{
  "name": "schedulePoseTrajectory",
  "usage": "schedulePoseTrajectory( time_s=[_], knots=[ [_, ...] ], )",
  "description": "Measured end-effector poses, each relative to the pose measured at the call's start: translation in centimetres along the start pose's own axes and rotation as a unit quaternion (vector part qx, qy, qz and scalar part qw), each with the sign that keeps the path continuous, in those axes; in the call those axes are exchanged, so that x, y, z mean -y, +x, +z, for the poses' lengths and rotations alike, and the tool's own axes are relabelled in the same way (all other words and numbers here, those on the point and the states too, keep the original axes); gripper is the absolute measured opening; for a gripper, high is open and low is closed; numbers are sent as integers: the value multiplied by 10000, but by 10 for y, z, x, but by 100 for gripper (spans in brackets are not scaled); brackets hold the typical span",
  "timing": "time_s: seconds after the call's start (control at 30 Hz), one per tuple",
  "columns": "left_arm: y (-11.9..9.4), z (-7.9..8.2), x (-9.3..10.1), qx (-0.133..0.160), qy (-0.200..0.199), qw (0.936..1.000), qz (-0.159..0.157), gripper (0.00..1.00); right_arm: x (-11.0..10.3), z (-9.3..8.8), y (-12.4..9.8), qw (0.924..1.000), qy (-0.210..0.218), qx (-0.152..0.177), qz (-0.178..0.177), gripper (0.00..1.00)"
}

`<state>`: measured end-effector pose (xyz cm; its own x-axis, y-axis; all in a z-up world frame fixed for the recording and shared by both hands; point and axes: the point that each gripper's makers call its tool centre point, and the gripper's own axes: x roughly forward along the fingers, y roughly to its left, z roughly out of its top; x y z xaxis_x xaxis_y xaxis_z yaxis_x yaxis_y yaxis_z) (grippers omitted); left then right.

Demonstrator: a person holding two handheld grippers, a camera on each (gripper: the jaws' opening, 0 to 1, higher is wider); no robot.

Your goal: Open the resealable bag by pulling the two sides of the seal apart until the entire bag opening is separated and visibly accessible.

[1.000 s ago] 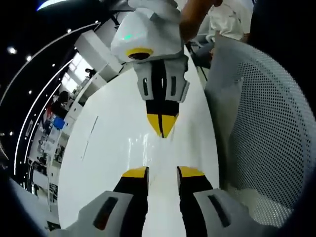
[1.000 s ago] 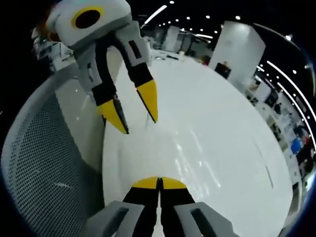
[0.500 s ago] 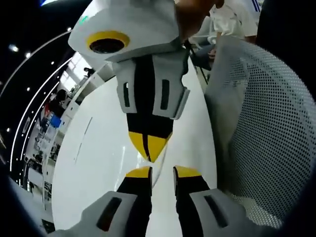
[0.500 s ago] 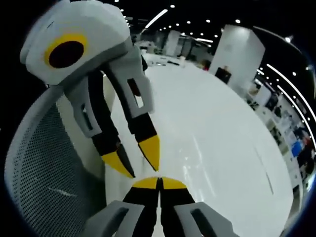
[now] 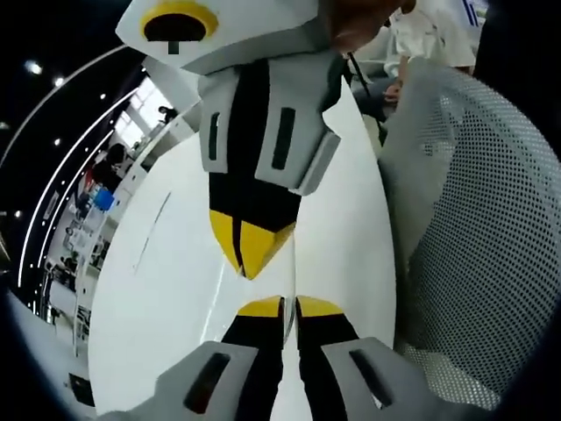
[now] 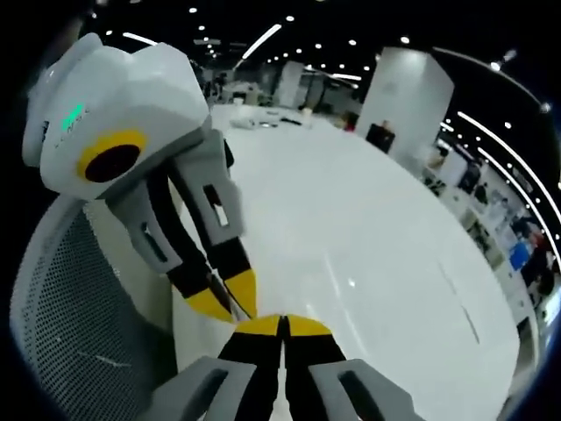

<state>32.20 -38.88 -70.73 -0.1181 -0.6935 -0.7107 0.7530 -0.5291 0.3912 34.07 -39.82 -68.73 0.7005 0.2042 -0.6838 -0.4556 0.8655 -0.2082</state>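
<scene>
**Both claws tip to tip over the white table; bag not resolvable**

Left gripper view:
- The left gripper (image 5: 288, 306) rises from the bottom centre of the frame. Its yellow-tipped jaws are drawn almost together, with a thin pale slit between them.
- The right gripper (image 5: 249, 256) comes down from the top centre, grey-and-white body uppermost. Its yellow tips are pressed together along a dark seam and point at the left gripper's tips, just above them. Whether the two pairs touch cannot be told.
- A hand (image 5: 359, 22) grips the right gripper's body at the top edge.
- The table (image 5: 166, 298) is glossy white and runs from lower left up the centre.
- A grey mesh chair back (image 5: 491, 228) takes up the right side.
- A person in a white shirt (image 5: 434, 35) is seated at upper right, behind the chair.

Right gripper view:
- The right gripper (image 6: 282, 325) is at the bottom centre, its jaws closed flat against each other.
- The left gripper (image 6: 230, 298) slants in from the upper left. Its jaws are narrow, and the tips sit just left of and above the right gripper's tips, very close to them.
- The table (image 6: 386, 263) spreads across the centre and right.
- The mesh chair back (image 6: 74, 333) is at lower left.
- A white pillar (image 6: 405, 96) stands at upper right, under rows of ceiling lights.

Resealable bag: no clear film or seal strip can be made out between or around the tips. Whether either claw pinches it, and where it lies, cannot be told.
</scene>
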Motion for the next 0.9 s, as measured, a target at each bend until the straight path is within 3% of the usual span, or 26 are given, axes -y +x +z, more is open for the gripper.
schedulePoseTrajectory(
  time_s=[0.17,0.53,0.9],
  knots=[
    [-1,2,0,91,-175,9998,-17,1,11,8,-5,9996,117,116,-220,0],
    [-2,9,-8,180,-148,9996,145,0,42,30,-23,9946,409,557,-768,0],
    [-5,26,-33,419,-169,9979,456,0,73,65,-51,9867,185,908,-1335,0]
  ],
)
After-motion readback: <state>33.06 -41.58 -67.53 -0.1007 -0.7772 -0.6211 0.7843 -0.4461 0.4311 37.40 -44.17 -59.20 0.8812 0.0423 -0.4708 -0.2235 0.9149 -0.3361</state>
